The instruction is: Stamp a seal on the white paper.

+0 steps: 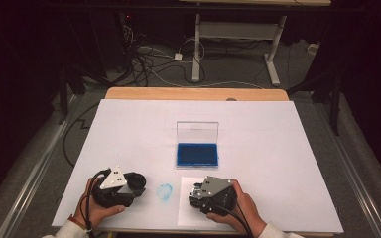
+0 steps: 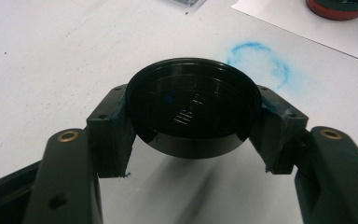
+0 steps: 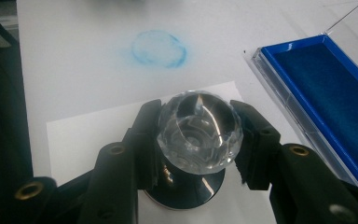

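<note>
A black round cap (image 2: pixel 191 100) sits between the blue-stained pads of my left gripper (image 2: pixel 194 116), which is shut on its sides just above the white sheet. In the high view this gripper (image 1: pixel 135 184) is at the front left. My right gripper (image 3: pixel 196 122) is shut on the clear faceted knob (image 3: pixel 199 133) of a stamp, whose round metal base (image 3: pixel 200 189) is over a small white paper (image 3: pixel 93 135). The high view shows that gripper (image 1: pixel 197 193) at the front centre. Whether the base touches the paper I cannot tell.
An open blue ink pad (image 1: pixel 197 154) with its clear lid upright lies at the table's middle, right of the stamp in the right gripper view (image 3: pixel 324 88). A blue ring smudge (image 1: pixel 164 192) marks the white sheet (image 1: pixel 278 148) between the two grippers.
</note>
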The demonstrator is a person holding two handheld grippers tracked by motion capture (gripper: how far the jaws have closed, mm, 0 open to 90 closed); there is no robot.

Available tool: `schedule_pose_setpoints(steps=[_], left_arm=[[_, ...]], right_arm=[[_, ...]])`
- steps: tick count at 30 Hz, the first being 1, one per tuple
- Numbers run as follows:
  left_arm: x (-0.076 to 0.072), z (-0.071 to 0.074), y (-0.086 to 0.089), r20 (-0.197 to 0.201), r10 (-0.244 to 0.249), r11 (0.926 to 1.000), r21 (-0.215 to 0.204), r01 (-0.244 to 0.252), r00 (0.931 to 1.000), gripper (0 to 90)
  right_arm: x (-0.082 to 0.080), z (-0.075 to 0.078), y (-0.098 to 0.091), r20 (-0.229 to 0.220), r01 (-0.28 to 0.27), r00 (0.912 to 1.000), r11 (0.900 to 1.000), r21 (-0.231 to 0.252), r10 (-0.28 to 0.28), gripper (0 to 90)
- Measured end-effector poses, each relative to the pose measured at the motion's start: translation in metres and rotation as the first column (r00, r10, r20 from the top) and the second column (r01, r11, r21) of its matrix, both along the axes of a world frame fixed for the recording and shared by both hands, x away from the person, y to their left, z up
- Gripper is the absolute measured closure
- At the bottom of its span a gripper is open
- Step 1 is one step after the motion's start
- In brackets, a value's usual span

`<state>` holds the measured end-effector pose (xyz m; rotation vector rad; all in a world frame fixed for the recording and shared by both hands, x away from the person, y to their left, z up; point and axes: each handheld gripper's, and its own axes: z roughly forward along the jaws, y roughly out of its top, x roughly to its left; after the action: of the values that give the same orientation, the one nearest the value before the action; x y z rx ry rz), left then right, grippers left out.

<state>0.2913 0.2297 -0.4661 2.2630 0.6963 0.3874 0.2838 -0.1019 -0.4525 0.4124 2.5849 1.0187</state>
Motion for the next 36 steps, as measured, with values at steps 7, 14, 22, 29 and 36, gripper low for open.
schedule_pose_setpoints(steps=[7, 14, 22, 29, 36], left_arm=[[-0.0004, 0.0002, 0.0004, 0.0, 0.001, 1.0, -0.001, -0.001, 1.0, 36.5], [-0.0008, 0.0004, 0.0012, 0.001, 0.0, 1.0, -0.002, 0.0, 1.0, 36.5], [-0.0008, 0.0004, 0.0009, 0.0, 0.002, 1.0, -0.004, -0.002, 1.0, 36.6], [-0.0006, 0.0003, 0.0013, 0.001, 0.0, 1.0, -0.001, 0.0, 1.0, 36.5], [-0.0009, 0.0007, -0.0003, 0.004, -0.007, 1.0, 0.001, 0.007, 1.0, 36.5]], right_arm=[[0.0023, -0.0007, -0.0026, -0.016, -0.005, 0.9999, 0.9999, 0.014, 0.005, 57.0], [0.0024, -0.001, -0.0031, -0.019, -0.005, 0.9998, 0.9999, 0.016, 0.005, 57.0], [0.0015, -0.0011, -0.0029, -0.013, -0.005, 0.9999, 1.0, 0.007, 0.005, 57.0], [0.0014, -0.0004, -0.0018, -0.015, -0.003, 0.9999, 1.0, -0.002, 0.003, 57.0], [-0.0009, 0.0002, 0.0, 0.009, -0.002, 1.0, 0.9997, -0.023, 0.002, 57.1]])
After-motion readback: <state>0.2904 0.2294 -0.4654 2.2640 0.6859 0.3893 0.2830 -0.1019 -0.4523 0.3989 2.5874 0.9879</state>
